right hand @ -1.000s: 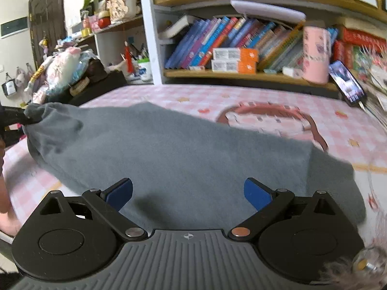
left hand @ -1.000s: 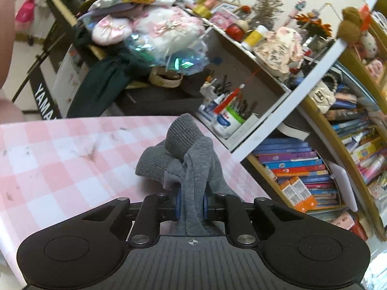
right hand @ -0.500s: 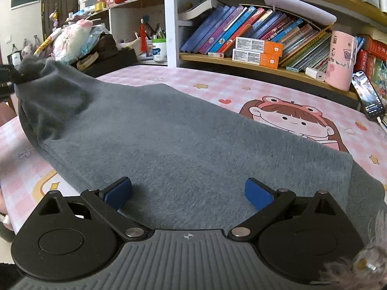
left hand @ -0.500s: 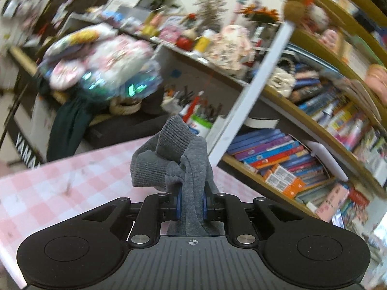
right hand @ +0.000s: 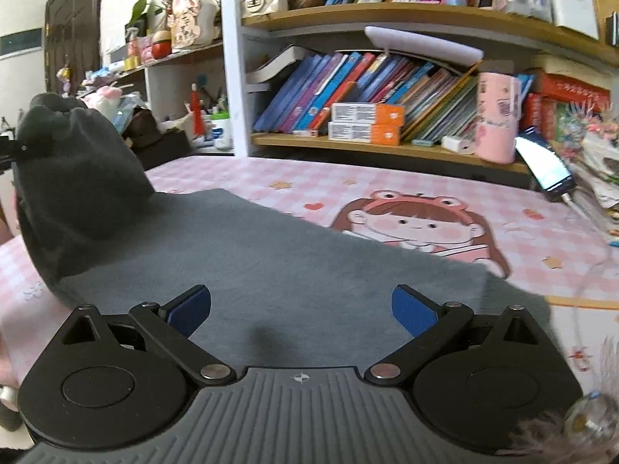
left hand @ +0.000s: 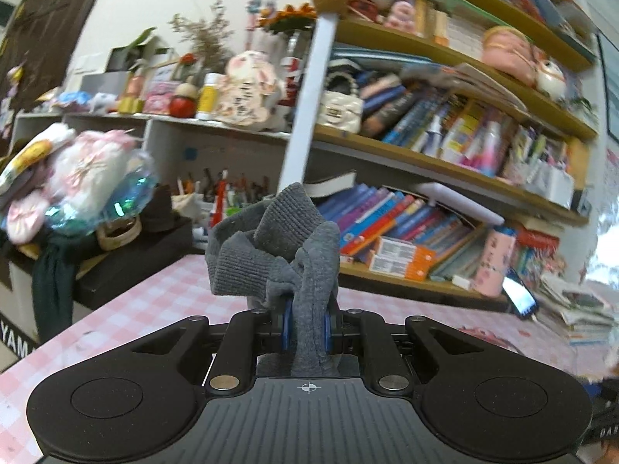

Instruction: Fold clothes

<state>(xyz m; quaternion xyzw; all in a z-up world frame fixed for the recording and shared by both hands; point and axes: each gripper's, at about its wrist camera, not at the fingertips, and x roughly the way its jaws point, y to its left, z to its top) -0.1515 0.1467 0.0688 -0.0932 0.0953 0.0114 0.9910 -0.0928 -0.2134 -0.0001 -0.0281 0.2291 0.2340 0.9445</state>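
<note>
Fabric is what everything depends on right now: the soft grey knit garment (right hand: 271, 270) is lying flat across the table straight ahead of my right gripper (right hand: 301, 309), its long axis running from the lifted end at the far left to the near right edge. I am holding that lifted end, a bunched ribbed cuff or hem (left hand: 278, 239), in my left gripper (left hand: 305, 332), whose blue pads are clamped narrow on the cloth. In the right wrist view that raised corner is standing up as a dark hump at the left, well above the tabletop, with the rest of the garment sloping down from it.

My right gripper is hovering just over the flat part of the cloth with its jaws spread wide and nothing between them. I am judging that the fold is partly begun: the left hand owns the lifted end, and it needs to be carried over toward the right along the garment's length, while the right hand is nearer the flat body and could pin it or take the nearer edge.

The pink checked tablecloth with a cartoon girl print (right hand: 418, 224) is covering the table. Wooden bookshelves crammed with colourful books (right hand: 367, 89) are standing behind it, and a phone (right hand: 545, 170) is leaning at the far right.
</note>
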